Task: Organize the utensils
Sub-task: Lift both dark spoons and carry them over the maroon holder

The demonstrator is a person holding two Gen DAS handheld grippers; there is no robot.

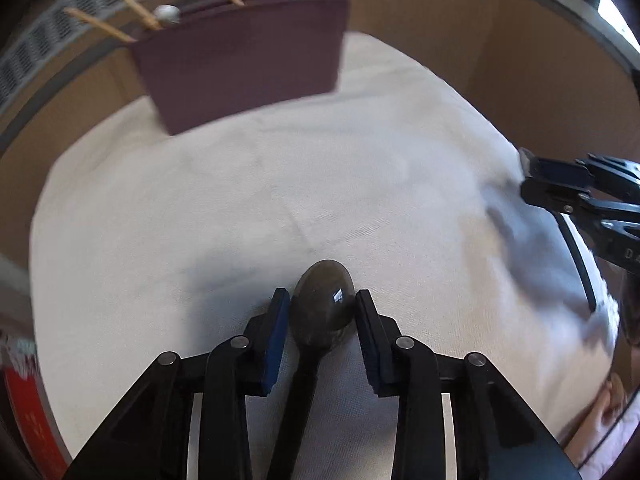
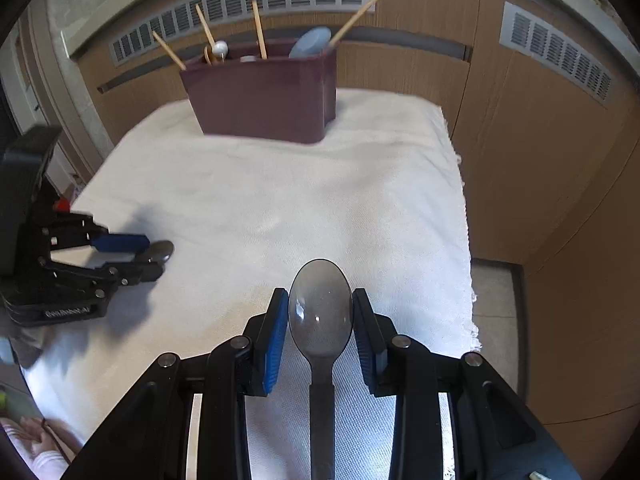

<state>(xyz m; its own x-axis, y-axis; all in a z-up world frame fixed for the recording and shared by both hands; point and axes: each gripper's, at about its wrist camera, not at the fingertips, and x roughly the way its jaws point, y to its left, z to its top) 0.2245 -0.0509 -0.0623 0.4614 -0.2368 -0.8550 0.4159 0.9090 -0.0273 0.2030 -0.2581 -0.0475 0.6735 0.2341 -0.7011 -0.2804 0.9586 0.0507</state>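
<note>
My left gripper (image 1: 322,304) is shut on the bowl of a dark glossy spoon (image 1: 324,296), whose handle runs back between the fingers. It lies low over the white cloth (image 1: 200,200). My right gripper (image 2: 320,308) is shut on a translucent grey spoon (image 2: 320,304), bowl forward, pads against its sides. A maroon utensil holder (image 2: 260,96) stands at the cloth's far end, with several chopsticks, a white spoon and a blue spoon in it. The same holder (image 1: 240,60) appears blurred in the left wrist view. The left gripper (image 2: 154,256) shows at the left in the right wrist view, the dark spoon's tip (image 2: 164,249) poking out.
The white cloth (image 2: 320,184) ends in a fringed edge (image 2: 466,220) on the right, with floor beyond it. Wooden panels with vent grilles (image 2: 240,0) stand behind the holder. A red object (image 1: 28,408) sits at the left. A person's hand (image 1: 600,412) is at the lower right.
</note>
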